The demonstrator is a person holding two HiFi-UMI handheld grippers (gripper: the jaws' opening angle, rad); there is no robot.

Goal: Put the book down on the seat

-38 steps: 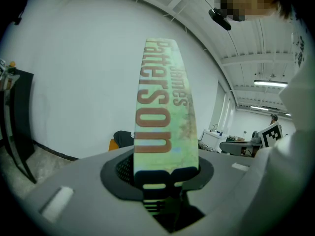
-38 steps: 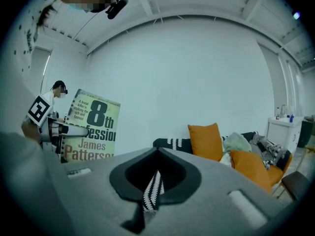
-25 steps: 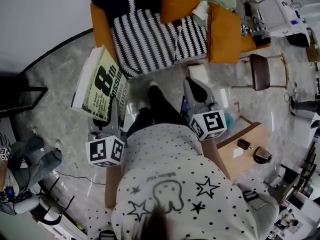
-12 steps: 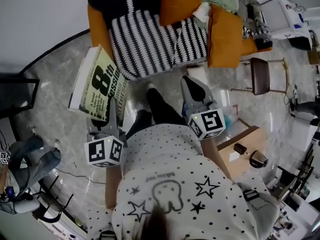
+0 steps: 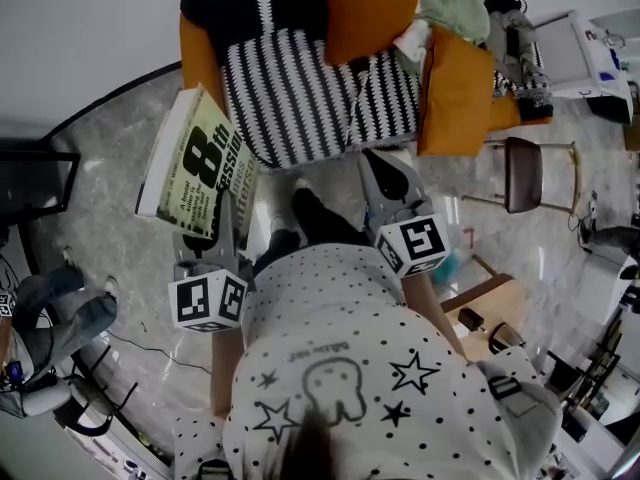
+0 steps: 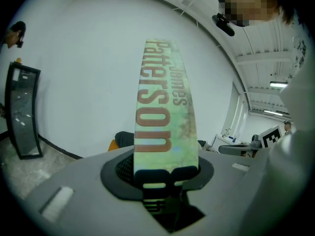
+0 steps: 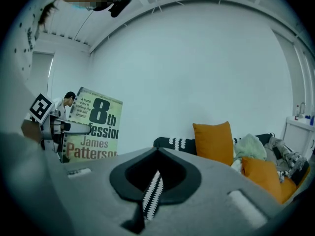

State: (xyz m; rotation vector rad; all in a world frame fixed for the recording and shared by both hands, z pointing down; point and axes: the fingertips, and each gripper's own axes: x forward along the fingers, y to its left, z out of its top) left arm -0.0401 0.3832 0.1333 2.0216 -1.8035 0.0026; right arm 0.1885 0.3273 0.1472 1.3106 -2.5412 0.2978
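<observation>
Paperback book (image 5: 195, 163) stands on end in the left gripper (image 5: 230, 223), long axis close to upright and its top leaning away from the person; the jaws are clamped on its bottom edge at the spine, seen head-on in the left gripper view (image 6: 165, 117). The spine faces back toward the person; the front cover faces the right gripper (image 5: 390, 173).

Spine lettering reads "James Patterson", running up the book; the cover (image 7: 93, 127) shows a large "8th", a word ending "ession" and "James Patterson" below; the small lines at its upper left are too fine to read with certainty.

The book hangs over the grey marbled floor (image 5: 110, 148), just off the front left corner of the seat (image 5: 290, 93) and clear of it. That seat is an orange sofa under a black-and-white striped throw; its front stretch lies bare; an orange cushion (image 5: 365, 8) leans at the back, a second orange cushion (image 5: 455, 88) and a pale green cloth (image 5: 450, 3) crowd the right end. A brown stool (image 5: 520, 173) stands to the right of the sofa.

The right gripper's jaws are drawn almost together, a thin slit between them, nothing held; it points at the seat's front edge.
</observation>
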